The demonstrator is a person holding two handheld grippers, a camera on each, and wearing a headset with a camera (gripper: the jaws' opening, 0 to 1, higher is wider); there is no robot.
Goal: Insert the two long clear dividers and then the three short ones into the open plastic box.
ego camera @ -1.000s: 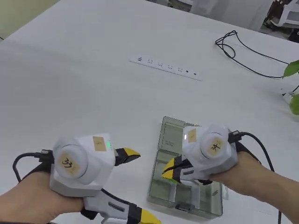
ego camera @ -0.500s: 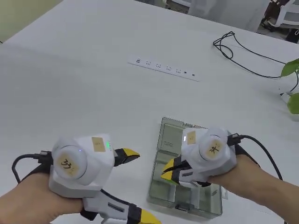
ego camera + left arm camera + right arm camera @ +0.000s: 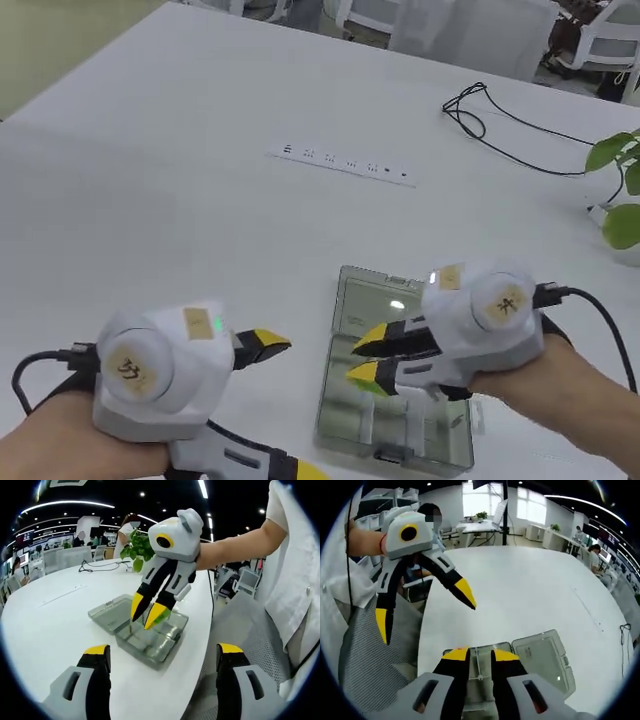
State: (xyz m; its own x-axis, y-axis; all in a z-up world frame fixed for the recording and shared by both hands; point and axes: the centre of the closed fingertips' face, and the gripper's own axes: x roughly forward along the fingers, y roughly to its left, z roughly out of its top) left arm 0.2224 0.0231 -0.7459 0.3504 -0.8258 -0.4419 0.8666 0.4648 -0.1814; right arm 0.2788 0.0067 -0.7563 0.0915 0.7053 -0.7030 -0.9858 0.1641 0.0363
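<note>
White workbench (image 3: 150, 200), open plastic box (image 3: 365, 295) lengthwise front-to-back; left fingers (image 3: 262, 345) wide apart, right fingers (image 3: 368, 376) near-together, grip unclear.

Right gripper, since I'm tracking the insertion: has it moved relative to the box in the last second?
Yes, slightly. In the head view the right gripper has drawn toward the right side of the box, tips still over it.

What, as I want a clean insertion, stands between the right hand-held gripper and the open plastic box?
Nothing visible does. The right hand-held gripper hangs over the open plastic box, with nothing seen between its tips and the compartments. The left hand-held gripper is off to the side, clear of the box.
</note>
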